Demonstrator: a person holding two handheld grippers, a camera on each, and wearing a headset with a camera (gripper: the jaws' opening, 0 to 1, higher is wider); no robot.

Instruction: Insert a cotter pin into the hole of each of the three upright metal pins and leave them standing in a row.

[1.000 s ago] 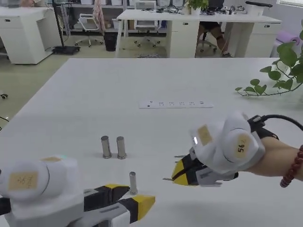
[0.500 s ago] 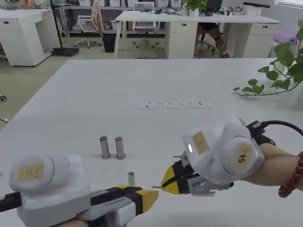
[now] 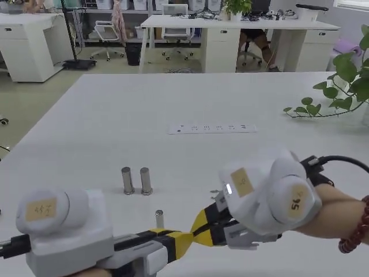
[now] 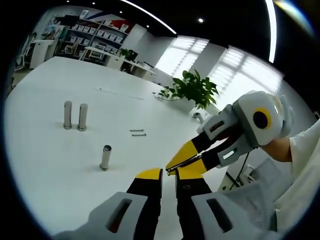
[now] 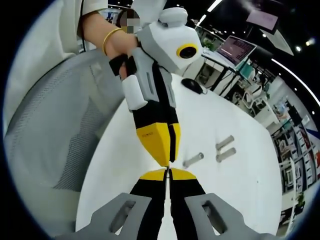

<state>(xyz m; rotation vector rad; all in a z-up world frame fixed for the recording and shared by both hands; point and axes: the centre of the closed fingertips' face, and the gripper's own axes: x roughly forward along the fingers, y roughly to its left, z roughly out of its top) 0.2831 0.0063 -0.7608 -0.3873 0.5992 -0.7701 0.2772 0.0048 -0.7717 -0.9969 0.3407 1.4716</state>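
Note:
Three upright metal pins stand on the white table (image 3: 242, 98): two side by side (image 3: 127, 180) (image 3: 146, 180) and a third (image 3: 159, 219) nearer to me. In the left gripper view the pair (image 4: 75, 115) stands left of the single pin (image 4: 105, 157). My right gripper (image 3: 199, 226) (image 5: 168, 173) is shut on a thin cotter pin (image 5: 168, 169). My left gripper (image 3: 183, 241) (image 4: 169, 173) meets it tip to tip, with its jaws together on the pin's free end. Both sets of tips hover just right of the near pin.
Two loose cotter pins (image 4: 137, 132) lie on the table beyond the single metal pin. A white power strip (image 3: 212, 128) lies mid-table. A leafy plant (image 3: 340, 86) reaches in at the right edge. Desks and chairs stand behind the table.
The right gripper has carried the cotter pin leftward and toward me. The left gripper's jaws, apart a second ago, have come together at the right gripper's tips.

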